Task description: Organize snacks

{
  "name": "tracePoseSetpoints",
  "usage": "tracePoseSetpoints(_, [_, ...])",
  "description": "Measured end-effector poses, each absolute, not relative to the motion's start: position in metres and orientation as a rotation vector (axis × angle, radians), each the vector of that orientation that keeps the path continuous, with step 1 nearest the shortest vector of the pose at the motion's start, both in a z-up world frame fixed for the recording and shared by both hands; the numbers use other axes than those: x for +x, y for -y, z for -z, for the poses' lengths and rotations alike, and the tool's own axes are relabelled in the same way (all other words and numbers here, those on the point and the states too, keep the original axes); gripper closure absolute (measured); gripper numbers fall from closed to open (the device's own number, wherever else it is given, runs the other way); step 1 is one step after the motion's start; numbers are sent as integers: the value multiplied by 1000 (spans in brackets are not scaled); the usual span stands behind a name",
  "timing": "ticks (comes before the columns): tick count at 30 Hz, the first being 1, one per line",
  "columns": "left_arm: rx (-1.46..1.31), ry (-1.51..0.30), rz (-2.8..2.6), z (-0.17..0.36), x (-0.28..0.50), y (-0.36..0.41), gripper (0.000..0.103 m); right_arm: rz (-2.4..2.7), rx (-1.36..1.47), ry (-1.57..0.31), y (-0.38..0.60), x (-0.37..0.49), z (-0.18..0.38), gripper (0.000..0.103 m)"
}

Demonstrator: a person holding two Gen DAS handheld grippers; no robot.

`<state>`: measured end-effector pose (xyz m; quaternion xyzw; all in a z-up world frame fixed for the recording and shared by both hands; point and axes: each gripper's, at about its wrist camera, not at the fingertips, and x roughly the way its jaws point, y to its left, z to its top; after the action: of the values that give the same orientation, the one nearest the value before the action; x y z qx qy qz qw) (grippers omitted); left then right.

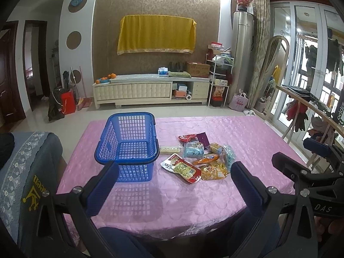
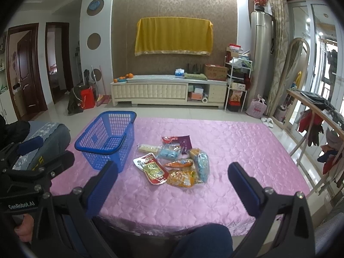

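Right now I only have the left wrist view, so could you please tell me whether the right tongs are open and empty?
Observer: Yes. In the right wrist view the right tongs stand wide open with nothing between them.
Operator: Thank you. What do they point at?
Observer: The snack pile on the pink tablecloth lies straight ahead, framed by their fingers. The blue basket sits off to their left.
Operator: Can you see how the left tongs are held?
Observer: The left tongs show at the left edge. A hand grips the handle below a GenRobot.AI label.
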<state>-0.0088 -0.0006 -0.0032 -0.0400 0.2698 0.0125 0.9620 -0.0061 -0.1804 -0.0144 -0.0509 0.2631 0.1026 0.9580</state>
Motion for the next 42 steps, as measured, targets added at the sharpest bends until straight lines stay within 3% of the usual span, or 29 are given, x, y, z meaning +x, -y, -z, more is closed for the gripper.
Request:
tracePoseSetpoints(23, [-91, -545, -12, 1, 3, -1, 0, -217, -104, -533, 178, 1, 10, 0])
tracePoseSetpoints(33, [-16, -592, 53, 5, 79, 26, 0, -187, -141, -526, 193, 47, 11, 0])
tracePoseSetpoints(42, [30, -730, 143, 40, 174, 61, 0, -148, -111, -655, 235, 129, 42, 0])
